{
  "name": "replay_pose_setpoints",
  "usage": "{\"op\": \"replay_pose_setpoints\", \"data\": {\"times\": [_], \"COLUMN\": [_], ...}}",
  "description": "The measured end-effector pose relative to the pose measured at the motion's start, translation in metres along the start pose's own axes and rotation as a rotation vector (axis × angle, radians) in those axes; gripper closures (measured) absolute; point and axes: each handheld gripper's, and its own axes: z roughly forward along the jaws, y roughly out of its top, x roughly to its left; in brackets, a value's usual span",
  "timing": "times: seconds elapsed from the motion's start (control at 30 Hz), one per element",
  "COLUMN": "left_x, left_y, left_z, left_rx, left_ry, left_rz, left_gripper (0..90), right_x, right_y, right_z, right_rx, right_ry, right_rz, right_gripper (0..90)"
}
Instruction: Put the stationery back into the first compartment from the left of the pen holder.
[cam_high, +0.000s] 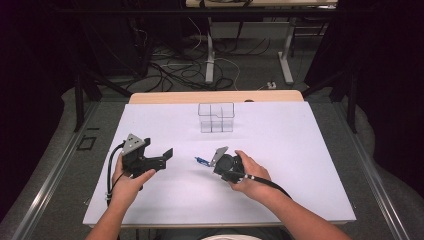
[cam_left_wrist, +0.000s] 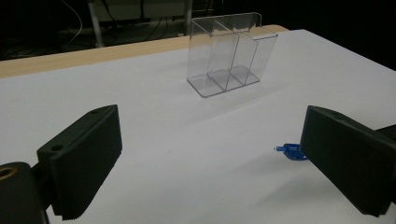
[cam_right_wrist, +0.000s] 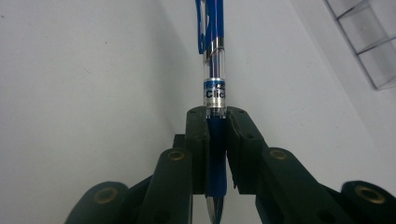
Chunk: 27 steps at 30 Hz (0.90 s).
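White table (cam_high: 300, 150), pen (cam_right_wrist: 214, 70) clip-end leftward

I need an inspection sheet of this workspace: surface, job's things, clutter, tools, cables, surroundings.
Surface: white table top, wooden strip at far edge.
Job's things: blue pen clamped in the right tool; clear divided holder standing upright near the far edge.
Clutter: nothing seen.
Tools: left tool open, nothing between its jaws; right tool shut on the pen.
Cables: black cable trailing from the left tool.
Surroundings: dark room, floor wires, table legs behind.
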Motion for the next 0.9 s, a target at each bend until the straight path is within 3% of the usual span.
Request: {"op": "replay_pose_setpoints", "data": {"times": [0.17, 0.23, 0.3, 0.33, 0.43, 0.6, 0.7, 0.73, 0.9], "left_x": [0.001, 0.001, 0.001, 0.001, 0.001, 0.001, 0.002, 0.002, 0.002], "left_y": [0.000, 0.000, 0.000, 0.000, 0.001, 0.001, 0.001, 0.001, 0.002], "left_z": [0.000, 0.000, 0.000, 0.000, 0.000, 0.000, 0.000, 0.000, 0.000], "left_rx": [0.002, 0.003, 0.002, 0.000, -0.001, 0.004, 0.005, 0.006, 0.008], "left_ry": [0.002, 0.002, 0.003, 0.001, 0.001, 0.007, 0.009, 0.009, 0.008], "left_rz": [-0.006, -0.006, -0.006, -0.005, -0.007, -0.011, -0.010, -0.010, -0.014], "left_gripper": [5.8, 5.8, 5.8, 5.8, 5.8, 6.7, 7.0, 7.3, 7.9], "right_x": [0.002, 0.005, 0.006, 0.008, 0.011, 0.010, 0.009, 0.008, 0.007], "right_y": [-0.002, -0.003, -0.003, -0.004, -0.004, -0.008, -0.010, -0.011, -0.014], "right_z": [-0.004, -0.008, -0.010, -0.011, -0.012, -0.015, -0.016, -0.017, -0.021], "right_rx": [-0.020, -0.054, -0.060, -0.071, -0.074, -0.083, -0.087, -0.087, -0.087], "right_ry": [-0.041, -0.088, -0.101, -0.144, -0.172, -0.273, -0.288, -0.317, -0.358], "right_rz": [-0.064, -0.122, -0.137, -0.194, -0.229, -0.365, -0.395, -0.433, -0.540], "right_gripper": [80.1, 80.1, 80.1, 80.1, 80.1, 80.1, 80.1, 80.1, 80.1]}}
